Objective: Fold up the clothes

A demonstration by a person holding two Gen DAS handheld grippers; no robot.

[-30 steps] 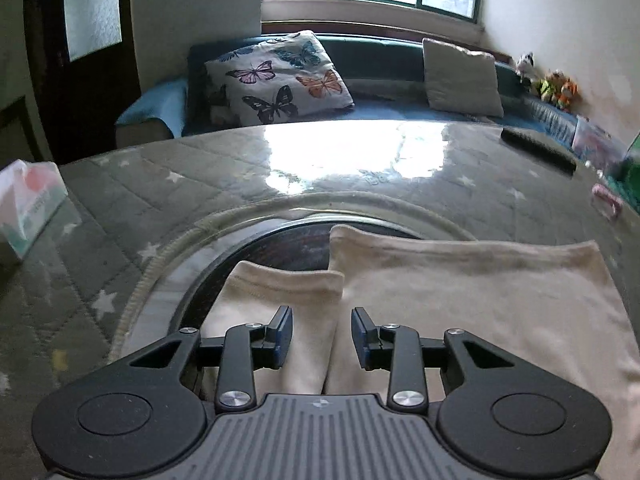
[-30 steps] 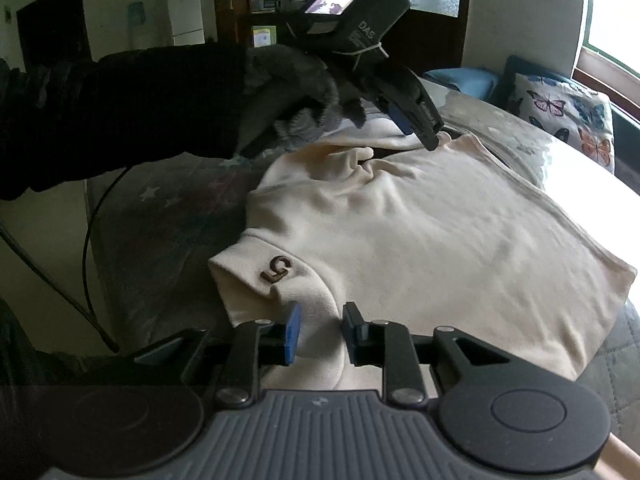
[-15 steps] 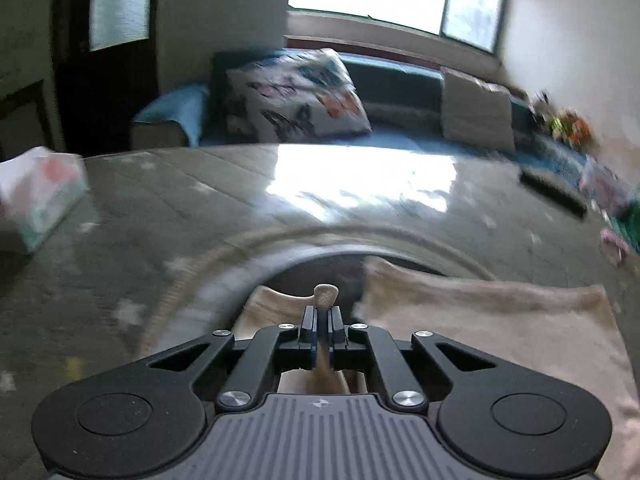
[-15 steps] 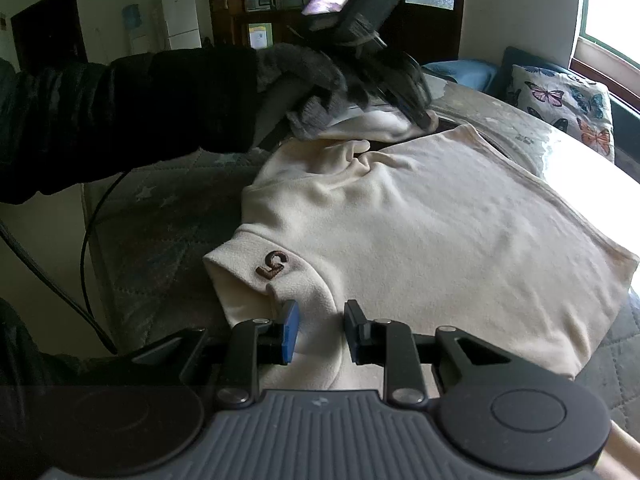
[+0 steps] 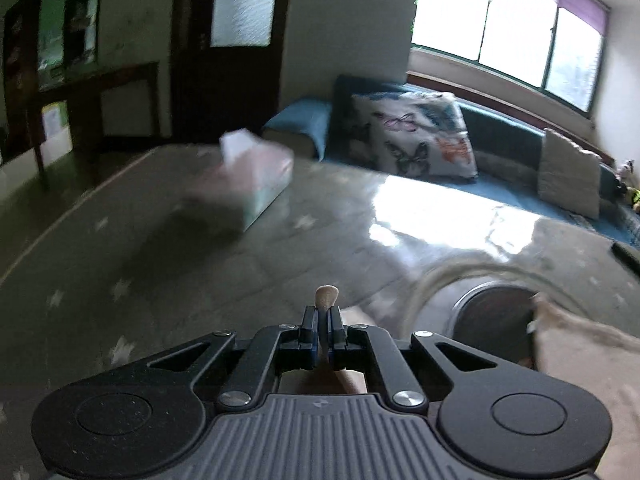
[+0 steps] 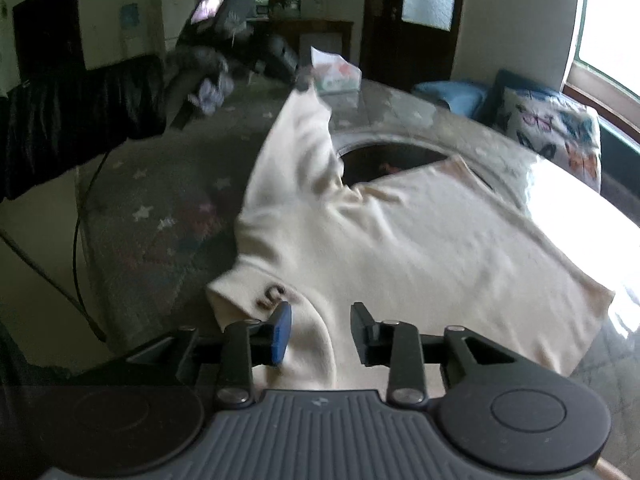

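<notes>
A cream sweater [image 6: 420, 240] lies spread on the grey star-patterned table cover [image 6: 160, 184]. My left gripper [image 5: 324, 322] is shut on the sleeve end [image 5: 327, 296], a nub of cream cloth sticking out between the pads. In the right wrist view that sleeve [image 6: 296, 140] is stretched out to the far left, held by the left gripper [image 6: 298, 80]. My right gripper [image 6: 320, 328] is open, its jaws astride the sweater's collar near a brown "5" patch [image 6: 272, 296].
A tissue box [image 5: 256, 184] stands on the table at far left, also in the right wrist view [image 6: 334, 76]. A round dark opening with a glass ring [image 5: 496, 312] sits mid-table. A sofa with a butterfly cushion [image 5: 416, 140] lies beyond.
The left gripper shut on the sleeve end, then lifted and pulled it out leftward toward the tissue box. The right gripper stayed open over the collar.
</notes>
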